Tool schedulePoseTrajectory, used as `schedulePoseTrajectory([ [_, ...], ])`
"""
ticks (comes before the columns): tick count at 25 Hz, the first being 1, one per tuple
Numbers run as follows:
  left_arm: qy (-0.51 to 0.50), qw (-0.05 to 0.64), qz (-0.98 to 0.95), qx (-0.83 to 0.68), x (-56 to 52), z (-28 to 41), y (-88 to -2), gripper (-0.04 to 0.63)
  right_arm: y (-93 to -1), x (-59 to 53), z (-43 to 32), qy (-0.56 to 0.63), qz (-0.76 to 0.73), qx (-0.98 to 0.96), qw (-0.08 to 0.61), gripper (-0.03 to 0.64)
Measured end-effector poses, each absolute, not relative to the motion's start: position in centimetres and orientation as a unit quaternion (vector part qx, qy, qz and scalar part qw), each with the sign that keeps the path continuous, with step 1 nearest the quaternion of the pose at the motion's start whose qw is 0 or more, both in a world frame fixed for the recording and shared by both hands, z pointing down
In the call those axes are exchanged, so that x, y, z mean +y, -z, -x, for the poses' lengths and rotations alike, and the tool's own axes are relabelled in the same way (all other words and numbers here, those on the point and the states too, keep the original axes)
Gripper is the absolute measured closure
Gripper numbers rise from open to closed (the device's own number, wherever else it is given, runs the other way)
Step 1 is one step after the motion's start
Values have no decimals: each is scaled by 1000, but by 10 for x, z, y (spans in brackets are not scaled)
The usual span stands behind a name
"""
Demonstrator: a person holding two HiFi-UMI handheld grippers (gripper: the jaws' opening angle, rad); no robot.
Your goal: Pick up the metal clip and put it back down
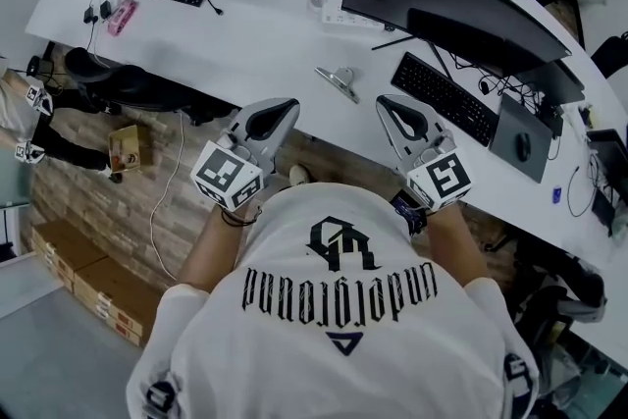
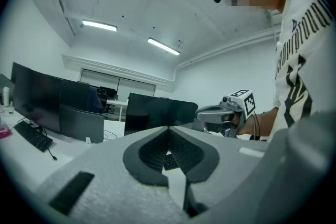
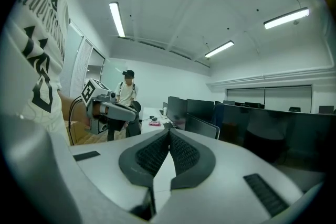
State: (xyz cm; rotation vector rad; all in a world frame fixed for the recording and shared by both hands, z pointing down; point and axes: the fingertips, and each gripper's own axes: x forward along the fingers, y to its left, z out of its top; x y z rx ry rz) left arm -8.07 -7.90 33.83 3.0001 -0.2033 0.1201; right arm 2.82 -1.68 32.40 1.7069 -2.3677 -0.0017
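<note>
**Silver clip not picked up yet**

Shiny silver metal clip [image 1: 339,80], out on the long white desk [image 1: 265,34]. Lies just left of the black keyboard [image 1: 446,98], with nothing touching it. Sits ahead of both tools, about between them and a bit farther out.

Grey left gripper with a marker cube on its back [image 1: 283,108]: held in the air near the desk edge. Pinched all the way closed, dark pads pressed tip to tip, nothing inside. Points toward the desk, apart from the clip.

Grey right gripper with its own marker cube [image 1: 389,105]: much the same. Closed tight and empty too, near the desk edge, also apart from the clip.

Looks like the very start of the job. No step done, going by how things lie. Left to do: open one tool wide, reach out to the clip, squeeze it and lift it. Then set it down again on the desk and let go.
</note>
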Motion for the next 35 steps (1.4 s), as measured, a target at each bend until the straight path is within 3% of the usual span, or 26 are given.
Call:
schedulePoseTrajectory([
  [18,-54,66,-992,-94,58,51,-342,581,-333,117,-61,-9,-554,-827,96,602],
  [35,-60,56,-994,-70,104,99,-337,581,-331,170,-17,-11,-577,-812,90,602],
])
